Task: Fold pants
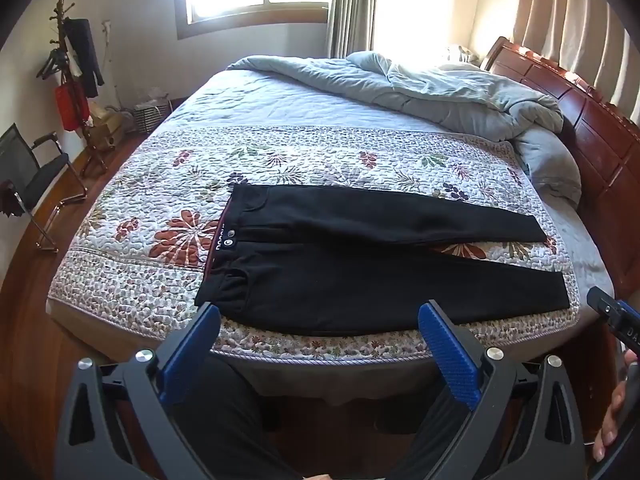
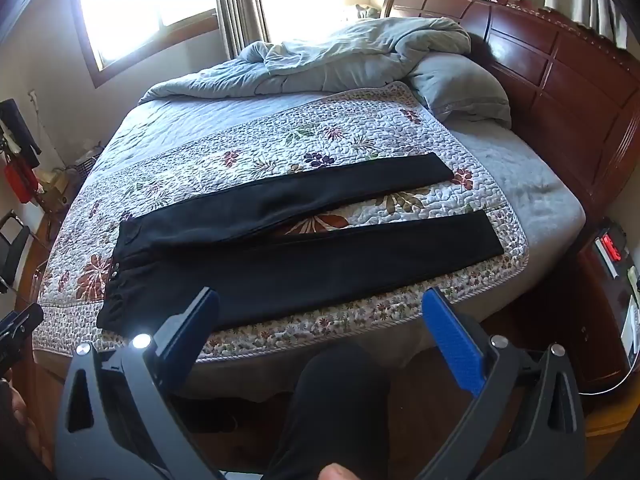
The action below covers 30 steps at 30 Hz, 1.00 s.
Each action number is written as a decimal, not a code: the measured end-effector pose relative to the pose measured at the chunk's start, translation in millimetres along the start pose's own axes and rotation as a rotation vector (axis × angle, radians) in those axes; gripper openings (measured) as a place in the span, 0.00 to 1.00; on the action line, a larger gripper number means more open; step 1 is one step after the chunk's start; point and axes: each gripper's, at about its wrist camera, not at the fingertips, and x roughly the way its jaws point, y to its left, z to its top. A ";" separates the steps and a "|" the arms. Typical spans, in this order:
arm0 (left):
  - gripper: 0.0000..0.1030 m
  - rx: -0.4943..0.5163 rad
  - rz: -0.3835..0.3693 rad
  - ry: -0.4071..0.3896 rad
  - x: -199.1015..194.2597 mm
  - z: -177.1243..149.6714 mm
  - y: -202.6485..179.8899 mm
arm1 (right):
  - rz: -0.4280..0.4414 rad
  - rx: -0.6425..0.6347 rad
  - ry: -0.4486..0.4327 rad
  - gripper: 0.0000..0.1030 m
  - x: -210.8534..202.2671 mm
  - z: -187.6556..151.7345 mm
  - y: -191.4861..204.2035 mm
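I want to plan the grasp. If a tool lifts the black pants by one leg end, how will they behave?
The black pants lie flat and thin on the quilt, so they will probably hang limp. Being long, the rest would likely drag across the quilt. The textured quilt may slow sliding a little.

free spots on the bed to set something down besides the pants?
Bare quilt lies between the black pants and the rumpled grey comforter, and left of the waistband toward the foot edge. A narrow wedge shows between the two legs. The headboard end is crowded by comforter and pillow. Both grippers, left and right, are open and off the bed.
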 end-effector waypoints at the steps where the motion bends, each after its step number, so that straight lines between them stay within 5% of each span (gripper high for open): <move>1: 0.96 -0.007 -0.010 -0.011 -1.1 -0.3 1.1 | -0.007 -0.006 -0.007 0.98 -0.3 -0.1 0.6; 30: 0.96 0.003 0.003 0.005 3.0 -0.3 -4.4 | 0.001 0.011 0.005 0.98 4.5 -1.2 -1.8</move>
